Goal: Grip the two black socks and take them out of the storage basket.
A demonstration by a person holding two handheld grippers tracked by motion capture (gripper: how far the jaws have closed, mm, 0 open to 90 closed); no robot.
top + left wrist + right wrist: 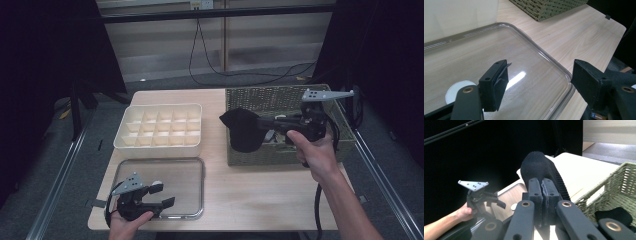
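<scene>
1. The right gripper (265,125), at the right of the high view, has its jaws clamped on a black sock (245,129).
2. The sock hangs from the jaws over the left end of the basket (240,97), just right of the frame's centre.
3. In the right gripper view the sock (537,167) rises above the pinched jaws at the frame's middle, with the basket (621,185) at the lower right and another dark piece (616,216) lying inside it.
4. The left gripper (162,195), at the lower left of the high view, sits over the clear lid (192,167) with its jaws wide apart and nothing between them.
5. The lid lies flat on the table (250,195), just below the white divided tray (160,125).
6. In the left gripper view the lid (529,42) spreads under the open jaws.
</scene>
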